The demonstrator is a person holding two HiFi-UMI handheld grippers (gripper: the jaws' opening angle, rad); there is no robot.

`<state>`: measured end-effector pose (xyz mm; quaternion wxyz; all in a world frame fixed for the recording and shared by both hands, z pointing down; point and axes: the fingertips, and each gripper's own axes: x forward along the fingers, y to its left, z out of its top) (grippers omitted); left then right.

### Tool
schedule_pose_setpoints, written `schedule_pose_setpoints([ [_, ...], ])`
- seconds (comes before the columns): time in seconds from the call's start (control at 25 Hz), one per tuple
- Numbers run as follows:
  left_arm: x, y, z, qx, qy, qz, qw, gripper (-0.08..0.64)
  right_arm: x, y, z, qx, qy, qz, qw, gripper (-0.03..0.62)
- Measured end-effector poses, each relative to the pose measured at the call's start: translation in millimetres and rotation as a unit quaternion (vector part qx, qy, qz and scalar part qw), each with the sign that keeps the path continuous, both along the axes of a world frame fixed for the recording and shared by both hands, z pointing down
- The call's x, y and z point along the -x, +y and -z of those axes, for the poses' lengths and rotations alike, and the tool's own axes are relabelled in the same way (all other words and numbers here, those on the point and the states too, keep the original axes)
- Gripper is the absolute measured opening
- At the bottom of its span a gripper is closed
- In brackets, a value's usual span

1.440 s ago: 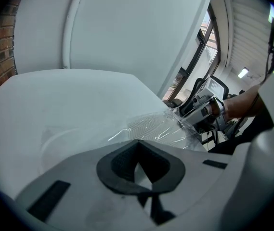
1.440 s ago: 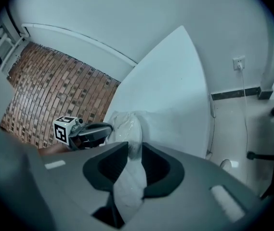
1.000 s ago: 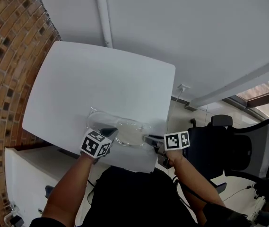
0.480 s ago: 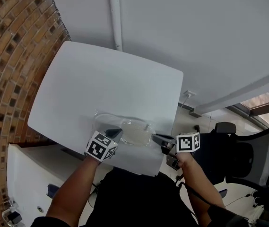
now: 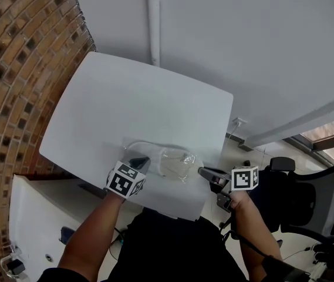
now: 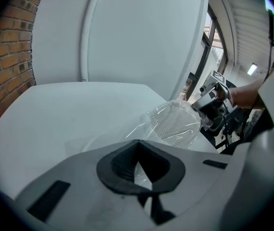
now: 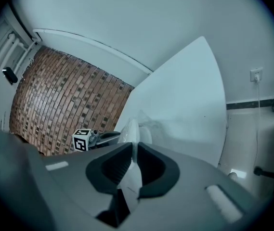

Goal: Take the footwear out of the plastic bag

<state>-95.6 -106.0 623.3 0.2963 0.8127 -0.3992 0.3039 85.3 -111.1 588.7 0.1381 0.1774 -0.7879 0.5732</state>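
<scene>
Plastic-wrapped still. Just closed right gripper [image 5: 202, 171] onto edge of footwear [image 5: 175, 162] and raised it, ahead of left gripper [image 5: 138, 162], itself clenched on plastic bag [image 6: 144, 123] film. Holding both ends now; ready for pulling apart.

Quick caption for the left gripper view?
Left gripper pinching the clear plastic bag over the white table, footwear showing its ribbed sole inside.

No legible text, labels, numbers — none.

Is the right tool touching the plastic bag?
Touching. The right gripper view shows the right tool, its jaws having just been closing, pinching an edge of the plastic bag between its pads.
</scene>
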Motion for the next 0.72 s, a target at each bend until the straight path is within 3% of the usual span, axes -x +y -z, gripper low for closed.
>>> schedule_pose_setpoints([
  [0.44,5,-9,-10,0.001,-0.045,-0.004,0.999,0.005,-18,-10,32,-0.015,-0.037,-0.023,0.999,0.031],
  [0.72,30,-21,-16,0.019,-0.073,0.031,0.9967,0.006,-31,-20,49,-0.036,-0.053,-0.04,0.997,0.029],
])
